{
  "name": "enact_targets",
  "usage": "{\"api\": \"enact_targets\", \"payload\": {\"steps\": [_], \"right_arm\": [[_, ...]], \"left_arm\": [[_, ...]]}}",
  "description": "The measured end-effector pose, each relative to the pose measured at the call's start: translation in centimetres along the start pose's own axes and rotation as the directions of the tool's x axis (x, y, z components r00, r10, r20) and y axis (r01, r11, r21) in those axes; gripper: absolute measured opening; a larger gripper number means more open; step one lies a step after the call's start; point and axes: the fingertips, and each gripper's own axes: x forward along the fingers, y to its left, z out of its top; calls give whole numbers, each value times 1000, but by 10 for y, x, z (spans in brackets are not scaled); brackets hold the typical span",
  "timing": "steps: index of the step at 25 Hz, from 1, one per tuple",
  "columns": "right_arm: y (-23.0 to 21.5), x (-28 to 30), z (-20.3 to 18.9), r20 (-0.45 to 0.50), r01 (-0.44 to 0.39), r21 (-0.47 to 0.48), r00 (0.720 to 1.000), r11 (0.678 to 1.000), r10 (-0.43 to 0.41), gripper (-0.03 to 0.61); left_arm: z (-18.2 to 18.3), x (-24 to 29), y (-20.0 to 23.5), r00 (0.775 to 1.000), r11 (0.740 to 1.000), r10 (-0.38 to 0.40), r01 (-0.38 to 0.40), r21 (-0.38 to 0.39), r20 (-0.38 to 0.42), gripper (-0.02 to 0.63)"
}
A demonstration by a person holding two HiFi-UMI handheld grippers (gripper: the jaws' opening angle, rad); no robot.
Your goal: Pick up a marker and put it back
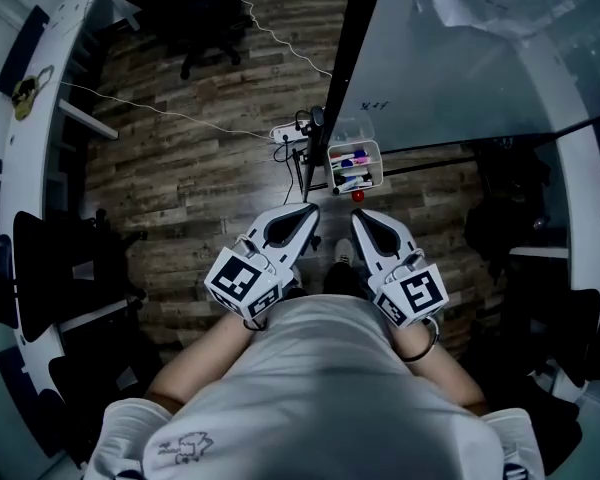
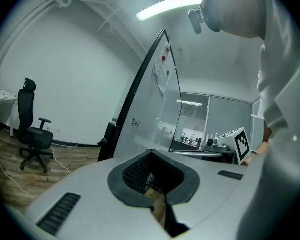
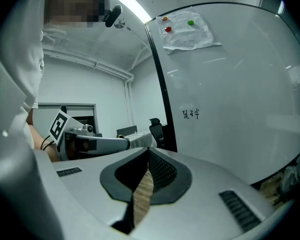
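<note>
Several markers (image 1: 351,158) lie in a small clear tray (image 1: 378,164) at the foot of the whiteboard (image 1: 460,58). Both grippers are held close to the person's body, short of the tray and pointing toward it. My left gripper (image 1: 306,211) is shut with nothing in it; in the left gripper view its jaws (image 2: 151,153) meet at the tips. My right gripper (image 1: 359,218) is also shut and empty, its tips (image 3: 149,150) together. Each gripper shows in the other's view: the right gripper's marker cube (image 2: 241,143) and the left gripper's body (image 3: 92,143). No marker shows in either gripper view.
The whiteboard stands on a dark frame (image 1: 340,78) over a wood floor. A power strip (image 1: 288,133) with white cables lies left of the tray. A small red ball (image 1: 357,196) sits just below the tray. A black office chair (image 1: 208,13) stands far left.
</note>
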Motion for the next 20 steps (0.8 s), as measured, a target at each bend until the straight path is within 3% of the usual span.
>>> {"api": "enact_targets", "payload": {"steps": [15,20], "right_arm": [[-42,34,-33,-127,-208,-2,970,978,206,12],[-42,43,-49,-194,-272,-85,948,959,251,52]], "left_arm": [[-35,31,37,982,980,186,-188,-63,-27,6],[-44,33,44,973,969,228,-231,-83,-35,6]]}}
